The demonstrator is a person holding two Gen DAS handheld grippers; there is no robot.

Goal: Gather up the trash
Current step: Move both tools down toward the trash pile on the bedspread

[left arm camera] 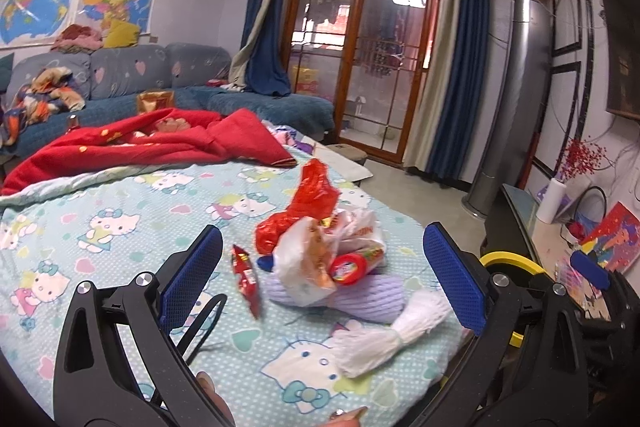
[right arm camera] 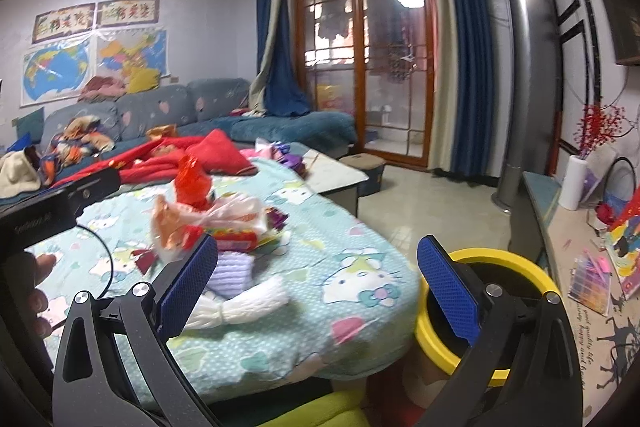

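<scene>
The left gripper has its blue-padded jaws spread wide, holding and touching nothing. Between and just ahead of them, on the pale blue cartoon-cat bedsheet, lies the trash: a crumpled red plastic bag, a white plastic bag with a red round lid against it, and a small red foil wrapper nearer the left jaw. A white bundled cloth lies closer, toward the right jaw.

The right gripper is equally wide open and empty. The trash pile sits ahead of its left jaw; a yellow-rimmed round bin stands behind its right jaw, beside the bed.
</scene>
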